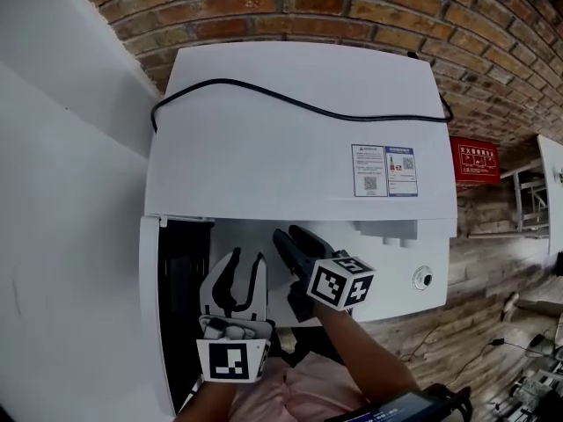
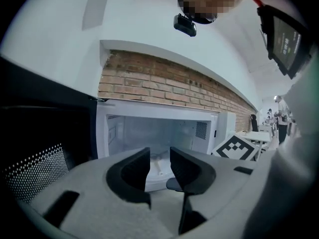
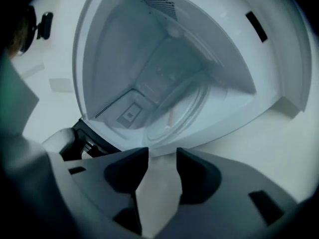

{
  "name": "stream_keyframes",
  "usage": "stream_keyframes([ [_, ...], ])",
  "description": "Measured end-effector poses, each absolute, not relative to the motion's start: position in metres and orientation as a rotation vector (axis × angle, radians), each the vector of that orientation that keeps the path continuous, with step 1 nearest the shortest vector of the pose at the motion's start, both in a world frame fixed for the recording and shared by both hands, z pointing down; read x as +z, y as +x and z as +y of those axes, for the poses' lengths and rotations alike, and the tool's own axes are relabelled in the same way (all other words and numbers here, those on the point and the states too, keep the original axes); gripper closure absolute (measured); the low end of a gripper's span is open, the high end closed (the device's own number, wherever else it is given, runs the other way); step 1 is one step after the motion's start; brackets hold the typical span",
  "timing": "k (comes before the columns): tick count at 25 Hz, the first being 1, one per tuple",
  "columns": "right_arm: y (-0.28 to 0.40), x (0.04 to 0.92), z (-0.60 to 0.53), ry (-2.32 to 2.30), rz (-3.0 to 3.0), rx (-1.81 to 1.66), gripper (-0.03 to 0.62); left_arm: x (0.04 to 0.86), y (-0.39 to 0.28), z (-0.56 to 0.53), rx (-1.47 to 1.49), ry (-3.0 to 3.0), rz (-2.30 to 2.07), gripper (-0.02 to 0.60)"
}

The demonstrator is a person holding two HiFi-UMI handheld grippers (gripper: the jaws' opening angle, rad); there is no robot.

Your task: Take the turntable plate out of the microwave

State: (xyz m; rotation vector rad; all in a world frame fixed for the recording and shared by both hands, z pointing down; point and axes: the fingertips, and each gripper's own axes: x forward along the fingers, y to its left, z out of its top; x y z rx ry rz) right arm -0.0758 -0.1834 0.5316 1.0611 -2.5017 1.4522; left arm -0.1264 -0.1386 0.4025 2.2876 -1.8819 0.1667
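The brick wall (image 1: pixel 369 7) backs a white microwave (image 1: pixel 299 148), seen from above, with a black cable (image 1: pixel 299 105) trailing across its top. Its door (image 1: pixel 176 297) is swung open at the left, so the cavity is exposed. That first part of the job looks done.

Just in front of the opening, the left gripper (image 1: pixel 248 260) and the right gripper (image 1: pixel 290 236) are side by side on the near side, both aimed into the cavity. The left gripper's jaws are apart with nothing between them, and its own view looks past them to the cavity floor. The right gripper's jaws are parted too and hold nothing (its view is rolled, so the cavity appears tilted there).

The plate (image 3: pixel 177 113), clear glass, lies flat on the cavity floor inside the microwave. It is beyond both grippers and neither touches it.

By this reading the task is at its approach stage. What seems left is nearly all of it: reaching into the cavity, closing a gripper on the plate's near rim, lifting it off its seat and drawing it out through the opening. Since glass is slick and the rim is thin, a second gripper on the rim may be wise.
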Motion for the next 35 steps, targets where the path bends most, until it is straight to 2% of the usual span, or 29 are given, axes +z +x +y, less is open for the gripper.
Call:
stream_keyframes([
  [4,-0.083,0.534,-0.191,1.040,-2.476,1.690,0.376,0.405,-0.133,-0.136,0.170,2.284,-1.891,0.449],
  [13,-0.081,0.540,-0.199,1.092,-2.266,2.134,0.390,0.409,-0.137,-0.132,0.190,2.263,-1.861,0.448],
  [14,-0.080,0.541,-0.200,1.101,-2.222,2.180,0.395,0.409,-0.137,-0.132,0.193,2.265,-1.860,0.448],
  [16,-0.078,0.545,-0.200,1.106,-2.150,2.245,0.453,0.408,-0.137,-0.132,0.191,2.262,-1.861,0.448],
  [19,-0.077,0.543,-0.197,1.092,-2.144,2.295,0.487,0.408,-0.138,-0.132,0.188,2.245,-1.865,0.449],
  [22,-0.076,0.537,-0.194,1.105,-2.168,2.305,0.557,0.407,-0.139,-0.133,0.187,2.254,-1.877,0.449],
  [35,-0.061,0.535,-0.190,1.155,-2.237,2.312,0.568,0.403,-0.134,-0.131,0.212,2.292,-1.896,0.448],
])
